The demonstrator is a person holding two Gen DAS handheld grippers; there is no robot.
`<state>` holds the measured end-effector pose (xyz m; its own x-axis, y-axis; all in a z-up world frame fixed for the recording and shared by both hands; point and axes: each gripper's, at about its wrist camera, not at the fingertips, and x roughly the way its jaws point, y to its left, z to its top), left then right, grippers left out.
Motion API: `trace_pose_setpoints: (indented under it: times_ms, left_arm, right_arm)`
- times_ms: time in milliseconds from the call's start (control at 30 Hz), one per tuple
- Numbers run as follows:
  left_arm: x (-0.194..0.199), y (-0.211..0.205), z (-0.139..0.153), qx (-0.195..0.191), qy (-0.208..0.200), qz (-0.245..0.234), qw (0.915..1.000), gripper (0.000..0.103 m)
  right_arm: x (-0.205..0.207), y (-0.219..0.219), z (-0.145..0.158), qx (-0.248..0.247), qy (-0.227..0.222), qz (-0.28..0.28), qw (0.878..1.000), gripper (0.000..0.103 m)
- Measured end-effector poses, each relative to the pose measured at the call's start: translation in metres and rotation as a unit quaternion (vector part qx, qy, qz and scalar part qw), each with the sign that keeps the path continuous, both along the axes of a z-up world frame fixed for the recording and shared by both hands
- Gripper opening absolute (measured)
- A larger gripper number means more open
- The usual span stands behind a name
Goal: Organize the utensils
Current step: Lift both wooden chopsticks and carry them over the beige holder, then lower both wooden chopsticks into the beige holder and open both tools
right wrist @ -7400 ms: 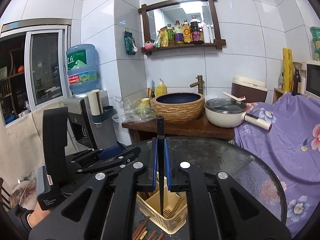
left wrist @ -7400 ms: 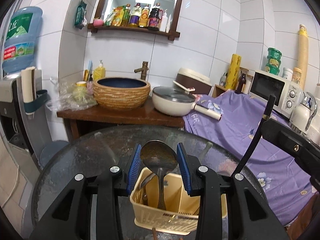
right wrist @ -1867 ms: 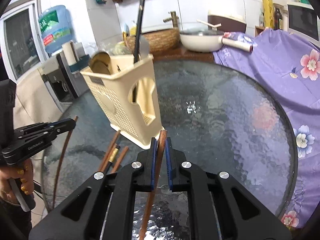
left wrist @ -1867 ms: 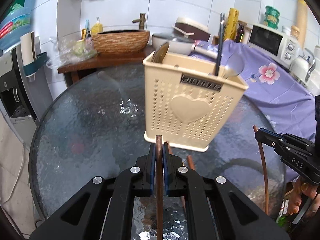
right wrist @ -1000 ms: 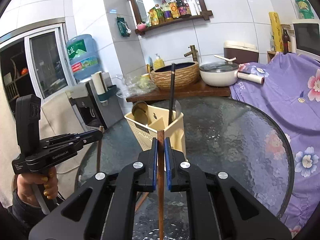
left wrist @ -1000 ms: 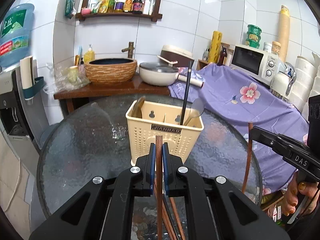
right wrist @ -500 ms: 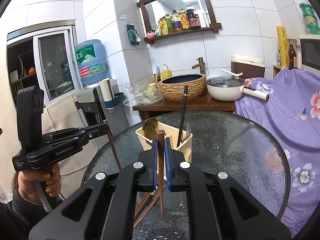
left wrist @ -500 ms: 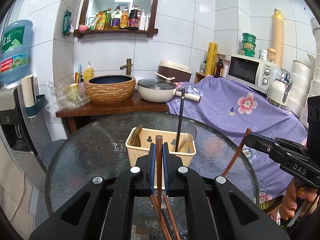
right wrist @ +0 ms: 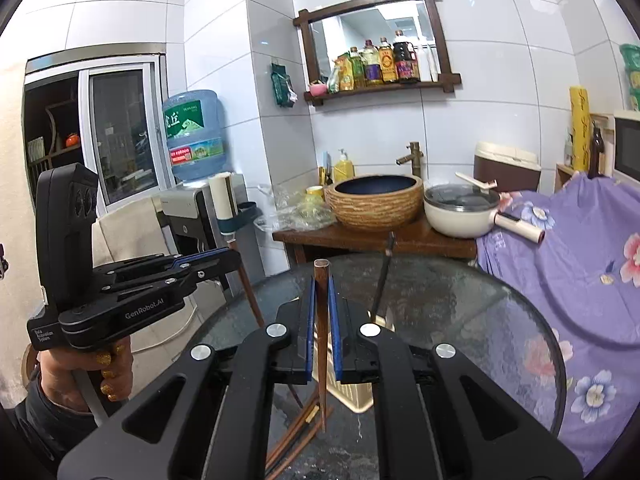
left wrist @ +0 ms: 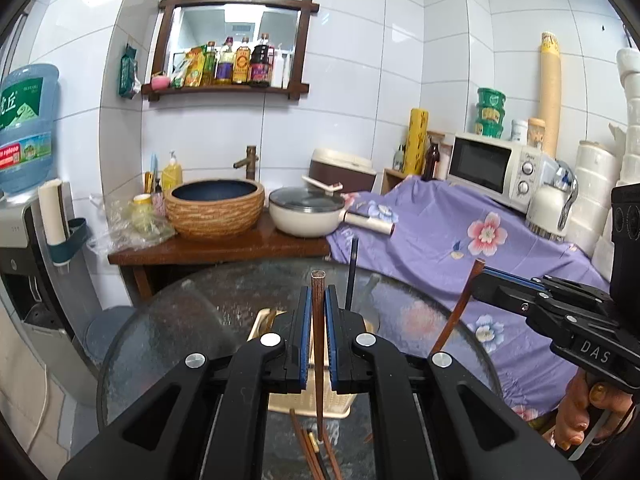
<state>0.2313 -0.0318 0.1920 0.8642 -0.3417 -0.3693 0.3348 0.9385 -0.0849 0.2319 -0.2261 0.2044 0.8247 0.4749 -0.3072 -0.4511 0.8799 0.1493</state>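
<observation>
utensil basket point(left wrist: 308, 402) on the round table point(left wrist: 168, 320) — loose chopsticks point(left wrist: 316, 450) before it.

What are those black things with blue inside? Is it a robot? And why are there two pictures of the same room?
It's not a robot. A person holds a black grabbing tool in each hand, and each tool has a tiny camera looking out along its claw. That makes two pictures: one from the left tool, one from the right.

In the left picture, the left claw is shut on a brown chopstick. The other tool, the right claw, shows at the side, pinching its own chopstick.

Below them is a round glass table. On it stands a cream utensil basket, mostly hidden behind the claw, with a black handle sticking up. More chopsticks lie on the glass, waiting to be tidied away.
</observation>
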Motion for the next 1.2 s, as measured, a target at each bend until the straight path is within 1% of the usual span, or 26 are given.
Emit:
trace_pose_setpoints:
  times_ms: [167, 367, 433, 533, 633, 700, 800, 900, 1100, 1200]
  left_arm:
    - [0.004, 0.006, 0.034, -0.017, -0.02, -0.001, 0.9996, 0.007]
    - [0.007, 0.013, 0.079, -0.039, -0.059, 0.012, 0.9974, 0.007]
    - [0.013, 0.013, 0.088, -0.045, -0.064, 0.019, 0.9967, 0.007]
    - [0.026, 0.01, 0.093, -0.05, -0.071, 0.034, 0.9956, 0.007]
    - [0.041, 0.007, 0.088, -0.046, -0.077, 0.053, 0.9945, 0.007]
    - [0.049, 0.006, 0.082, -0.047, -0.079, 0.06, 0.9939, 0.007]
    - [0.062, 0.008, 0.07, -0.06, -0.075, 0.067, 0.9931, 0.007]
    - [0.068, 0.008, 0.059, -0.059, -0.079, 0.078, 0.992, 0.007]
    - [0.081, 0.006, 0.026, -0.054, -0.046, 0.078, 0.9944, 0.007]
    - [0.085, 0.002, 0.008, -0.044, -0.028, 0.076, 0.9957, 0.007]
  right_arm:
    - [0.006, 0.004, 0.033, 0.013, -0.009, 0.012, 1.0, 0.007]
    - [0.011, 0.009, 0.078, 0.016, -0.052, -0.001, 0.999, 0.007]
    - [0.017, 0.012, 0.09, 0.014, -0.061, -0.01, 0.998, 0.007]
    - [0.027, 0.017, 0.096, 0.011, -0.069, -0.024, 0.997, 0.007]
    - [0.039, 0.021, 0.092, 0.005, -0.071, -0.035, 0.997, 0.007]
    - [0.048, 0.023, 0.082, 0.003, -0.067, -0.041, 0.997, 0.007]
    - [0.058, 0.022, 0.07, 0.007, -0.057, -0.046, 0.997, 0.007]
    - [0.067, 0.022, 0.058, 0.005, -0.049, -0.052, 0.997, 0.007]
    - [0.081, 0.025, 0.025, 0.003, -0.021, -0.056, 0.998, 0.007]
    - [0.086, 0.028, 0.011, 0.002, -0.009, -0.056, 0.998, 0.007]
